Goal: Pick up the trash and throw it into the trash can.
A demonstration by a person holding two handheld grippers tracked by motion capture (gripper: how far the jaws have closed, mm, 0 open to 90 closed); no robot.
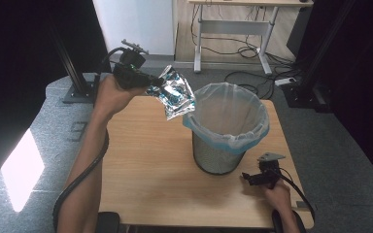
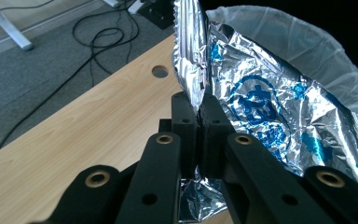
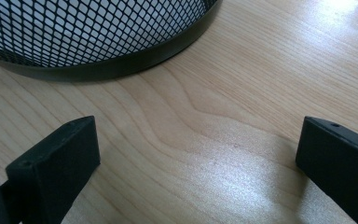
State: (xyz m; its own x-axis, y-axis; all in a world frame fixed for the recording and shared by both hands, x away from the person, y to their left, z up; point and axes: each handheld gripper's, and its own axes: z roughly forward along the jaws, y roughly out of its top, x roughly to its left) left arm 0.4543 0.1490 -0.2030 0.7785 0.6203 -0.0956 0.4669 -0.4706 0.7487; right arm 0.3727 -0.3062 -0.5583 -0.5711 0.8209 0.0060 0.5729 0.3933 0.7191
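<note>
A light wooden table [image 1: 150, 160] with a round cable hole [image 2: 160, 71] carries a black mesh wastebasket [image 1: 218, 158], lined with a pale plastic bag, standing at about two o'clock from the tabletop's centre, toward the right edge.

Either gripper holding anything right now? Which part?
The left gripper is shut on the foil wrapper, pinching its crimped edge seam. The right gripper is open over the table, holding nothing.

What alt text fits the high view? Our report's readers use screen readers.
The left gripper, shut on a crumpled silver and blue foil wrapper, holds it beside the rim of a lined mesh waste bin on a wooden table. The right gripper rests near the bin's base.
</note>
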